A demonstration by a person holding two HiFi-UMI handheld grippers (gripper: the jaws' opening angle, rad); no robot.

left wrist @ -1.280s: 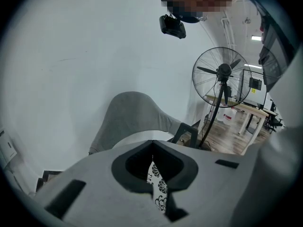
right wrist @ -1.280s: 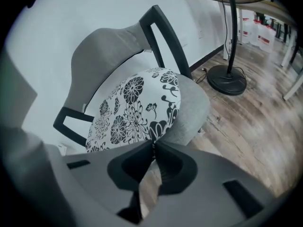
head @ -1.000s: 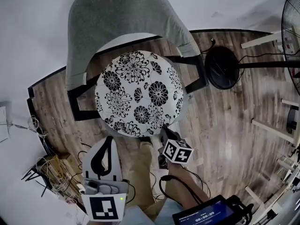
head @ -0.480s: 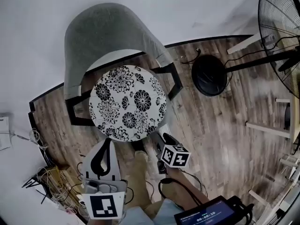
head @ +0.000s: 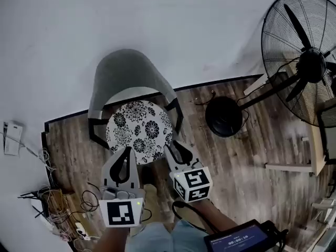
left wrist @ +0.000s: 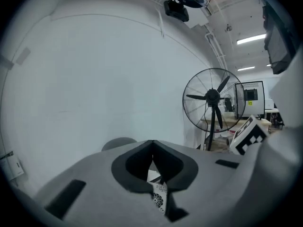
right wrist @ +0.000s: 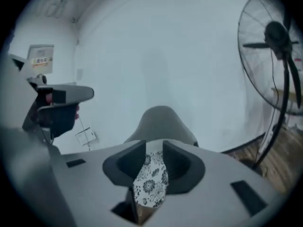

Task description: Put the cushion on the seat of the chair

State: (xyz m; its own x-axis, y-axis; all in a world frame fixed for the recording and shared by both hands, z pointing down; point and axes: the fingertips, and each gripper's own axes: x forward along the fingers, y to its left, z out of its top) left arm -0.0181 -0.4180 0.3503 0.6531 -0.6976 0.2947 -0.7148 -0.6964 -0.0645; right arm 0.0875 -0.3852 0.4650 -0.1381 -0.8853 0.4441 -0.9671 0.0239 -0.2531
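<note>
The round cushion (head: 139,132), white with black flowers, lies flat on the seat of the grey-backed chair (head: 123,75). Both grippers hang well above and in front of it, touching nothing. My left gripper (head: 126,152) is shut, its tips meeting with nothing between them (left wrist: 152,143). My right gripper (head: 176,147) has a gap between its jaws, which are closing on nothing (right wrist: 154,148). Through that gap I see the cushion (right wrist: 150,178) far below, with the chair back (right wrist: 161,122) behind it. A sliver of the cushion (left wrist: 157,200) shows under the left jaws.
A tall standing fan (head: 304,56) with a round black base (head: 223,115) stands right of the chair. Tangled cables (head: 58,203) lie on the wood floor at the left. A white wall box (head: 11,138) is mounted far left. Pale wooden bars (head: 286,167) lie at the right.
Both grippers have lifted up and away from the cushion's front edge, so the chair looks smaller. The right gripper rolled and its jaws parted. The cushion stayed on the seat.
</note>
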